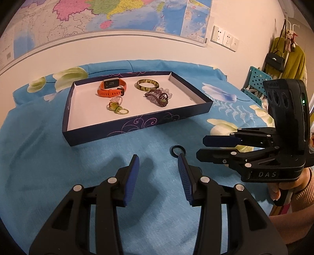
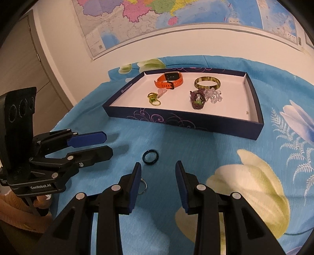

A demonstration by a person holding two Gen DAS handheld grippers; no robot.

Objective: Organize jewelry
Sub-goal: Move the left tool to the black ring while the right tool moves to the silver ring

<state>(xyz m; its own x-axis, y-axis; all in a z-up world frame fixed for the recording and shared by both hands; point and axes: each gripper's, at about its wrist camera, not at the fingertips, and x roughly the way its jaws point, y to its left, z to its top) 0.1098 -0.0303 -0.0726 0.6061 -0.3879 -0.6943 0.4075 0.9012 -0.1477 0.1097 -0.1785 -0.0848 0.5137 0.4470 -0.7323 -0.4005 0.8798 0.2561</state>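
Behind your work surface, a large map (image 1: 117, 17) covers the cream wall (image 1: 137, 49); wall sockets (image 1: 224, 38) sit right, coats hang on a rack (image 1: 288, 56).

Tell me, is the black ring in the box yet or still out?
Out. The black ring lies flat on the blue cloth, in front of the box, untouched.

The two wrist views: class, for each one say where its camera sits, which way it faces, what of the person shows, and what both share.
Left wrist view: on the left gripper, facing down over the cloth to the box; right gripper, hand.
Right wrist view: on the right gripper, same way; left gripper.
Shared: box, black ring, watch.
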